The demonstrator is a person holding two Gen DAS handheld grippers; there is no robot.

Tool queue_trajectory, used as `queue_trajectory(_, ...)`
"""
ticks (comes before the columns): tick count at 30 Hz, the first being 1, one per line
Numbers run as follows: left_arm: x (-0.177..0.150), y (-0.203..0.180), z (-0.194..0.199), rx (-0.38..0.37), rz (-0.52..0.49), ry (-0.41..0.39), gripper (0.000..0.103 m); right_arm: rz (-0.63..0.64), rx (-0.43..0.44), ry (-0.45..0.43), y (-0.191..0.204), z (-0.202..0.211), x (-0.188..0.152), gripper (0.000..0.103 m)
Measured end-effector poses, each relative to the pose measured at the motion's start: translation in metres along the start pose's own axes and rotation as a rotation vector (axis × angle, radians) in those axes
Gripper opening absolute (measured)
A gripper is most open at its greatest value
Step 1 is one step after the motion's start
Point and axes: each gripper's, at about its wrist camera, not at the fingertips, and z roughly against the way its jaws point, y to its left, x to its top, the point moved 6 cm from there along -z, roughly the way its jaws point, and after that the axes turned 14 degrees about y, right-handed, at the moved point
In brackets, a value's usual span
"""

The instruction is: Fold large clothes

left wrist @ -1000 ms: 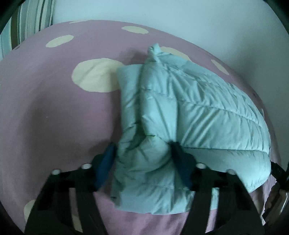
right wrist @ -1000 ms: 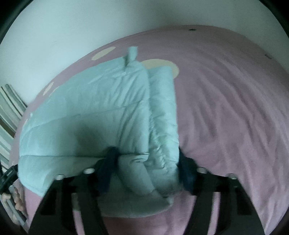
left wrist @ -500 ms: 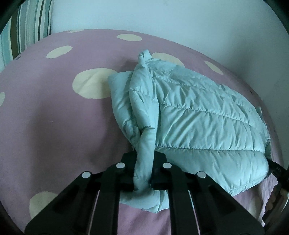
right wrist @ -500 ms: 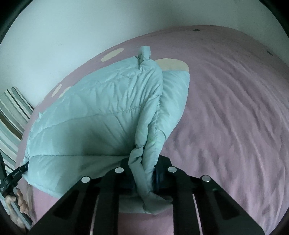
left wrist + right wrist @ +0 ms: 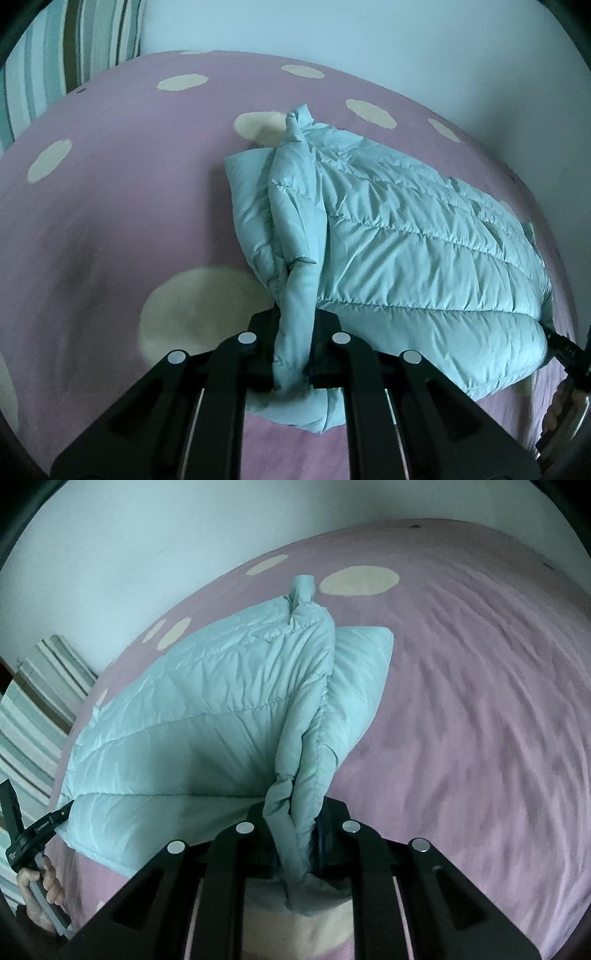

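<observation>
Left gripper (image 5: 294, 350) & right gripper (image 5: 295, 834) each clamp puffer jacket (image 5: 406, 251) edge

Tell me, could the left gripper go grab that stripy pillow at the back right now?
Probably not right now. The left gripper is shut on a bunched edge of the puffy jacket, so its jaws are full. The striped pillow lies far off across the purple bedspread; nothing blocks the path.

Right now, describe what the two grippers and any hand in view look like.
Both the left gripper and right gripper are matte black, with flat angular linkage arms and round silver rivets. The right view shows a bare hand around a black handle with small white lettering; no sleeve visible.
</observation>
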Motion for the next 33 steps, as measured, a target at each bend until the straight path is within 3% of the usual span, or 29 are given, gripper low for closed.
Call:
queue_trajectory(8, -0.033, 0.015, 0.016, 0.005, 0.015, 0.006, 0.009, 0.022, -0.007, 0.005, 0.01, 0.008, -0.039, 0.014)
queue_trajectory(13, -0.032, 0.017, 0.01, -0.005, 0.02, 0.025, 0.01, 0.027, -0.013, 0.001, 0.011, 0.006, -0.038, 0.015)
queue_trajectory(16, -0.03, 0.014, 0.007, 0.027, -0.002, 0.027, 0.016, 0.025, -0.028, 0.002, 0.01, 0.007, -0.036, 0.022)
queue_trajectory(20, -0.033, 0.017, 0.006, 0.023, 0.016, 0.029, 0.04, 0.032, -0.1, -0.01, 0.01, 0.017, -0.04, 0.045)
queue_trajectory(23, -0.035, 0.024, 0.009, 0.01, 0.045, 0.026, 0.069, 0.022, -0.119, -0.03, 0.006, 0.031, -0.041, 0.047)
queue_trajectory(28, -0.036, 0.032, 0.011, 0.01, 0.044, 0.025, 0.082, 0.002, -0.156, -0.09, 0.001, 0.061, -0.044, 0.047)
queue_trajectory(33, -0.035, 0.036, 0.013, 0.053, 0.029, 0.009, 0.09, 0.047, -0.132, -0.117, 0.027, 0.073, -0.044, 0.047)
